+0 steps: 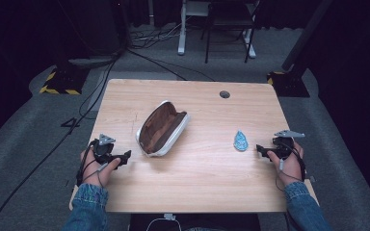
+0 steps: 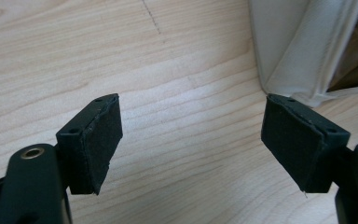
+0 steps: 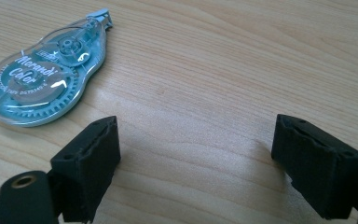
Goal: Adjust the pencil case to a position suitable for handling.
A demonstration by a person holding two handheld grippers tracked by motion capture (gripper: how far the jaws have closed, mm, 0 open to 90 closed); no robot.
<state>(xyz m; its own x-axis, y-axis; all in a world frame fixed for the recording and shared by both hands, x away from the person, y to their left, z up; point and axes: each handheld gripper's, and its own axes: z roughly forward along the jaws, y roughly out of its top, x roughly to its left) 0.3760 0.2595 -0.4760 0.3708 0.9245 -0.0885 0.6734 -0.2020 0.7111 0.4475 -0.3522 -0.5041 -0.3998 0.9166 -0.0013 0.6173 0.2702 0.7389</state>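
Held low at either near corner of a light wooden tabletop (image 1: 197, 183): left claw (image 1: 125, 156) at 8 o'clock, jaws spread wide over bare wood; right claw (image 1: 260, 149) at 4 o'clock, likewise spread and empty. Just beyond the right claw, lying flat, a teal correction-tape dispenser (image 1: 241, 140). Farther in, at centre, unzipped and gaping, a white pencil case (image 1: 163, 128) with brown lining. At 12 o'clock, a cable hole (image 1: 224, 94).

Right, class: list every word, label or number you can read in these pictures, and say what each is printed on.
"Morandi Color": white script on the clear teal correction tape dispenser.
A smaller line beneath it, on the same dispenser: too small to read.
Pencil case: no text visible.
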